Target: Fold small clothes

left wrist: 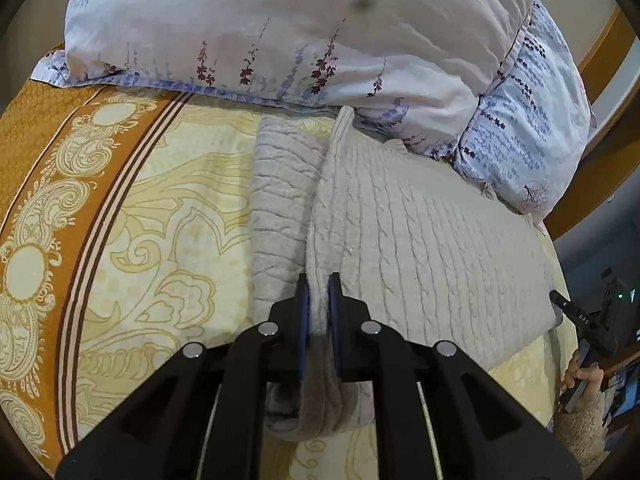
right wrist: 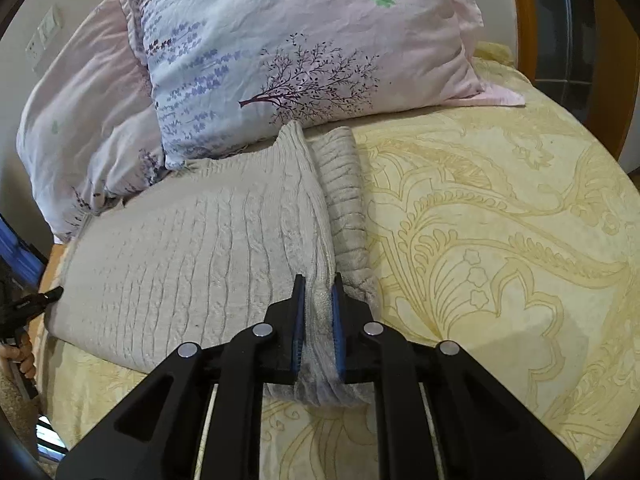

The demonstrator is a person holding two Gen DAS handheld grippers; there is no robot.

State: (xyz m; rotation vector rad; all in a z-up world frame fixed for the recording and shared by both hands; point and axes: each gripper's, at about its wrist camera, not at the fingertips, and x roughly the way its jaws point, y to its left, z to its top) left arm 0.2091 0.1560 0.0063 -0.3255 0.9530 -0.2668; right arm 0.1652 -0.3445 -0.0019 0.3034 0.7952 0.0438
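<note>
A bed (left wrist: 168, 208) fills both views, spread with a pale yellow sheet (right wrist: 500, 240) printed in paisley scrolls; in the left wrist view an orange patterned border (left wrist: 44, 184) runs along its 9 o'clock side. Pillows (left wrist: 280, 28) in pale lilac floral cases are piled at 12 o'clock in both views, and a wooden bed frame (right wrist: 520, 20) curves behind them toward 1 o'clock in the right wrist view. The sweater (left wrist: 420, 240), a light grey cable knit, lies flat on the sheet with its far end touching the pillows. In the left wrist view its body spreads from centre toward 3 o'clock, and a sleeve (left wrist: 276, 208) lies alongside at about 10 o'clock of the gripper. In the right wrist view the body (right wrist: 192, 256) spreads toward 9 o'clock, and the other sleeve (right wrist: 344, 200) lies just to the 1 o'clock side. Each side edge of the knit is raised into a ridge running up toward 12 o'clock. The left gripper (left wrist: 319, 304) is clamped on its edge of the sweater, with fabric bunched between the blue pads (left wrist: 304, 308). The right gripper (right wrist: 319, 304) is likewise pinched tight on its edge, knit squeezed between its pads (right wrist: 298, 320). Each gripper shows small at the other view's margin: the right at 4 o'clock, the left (right wrist: 24, 304) at 9 o'clock.
</note>
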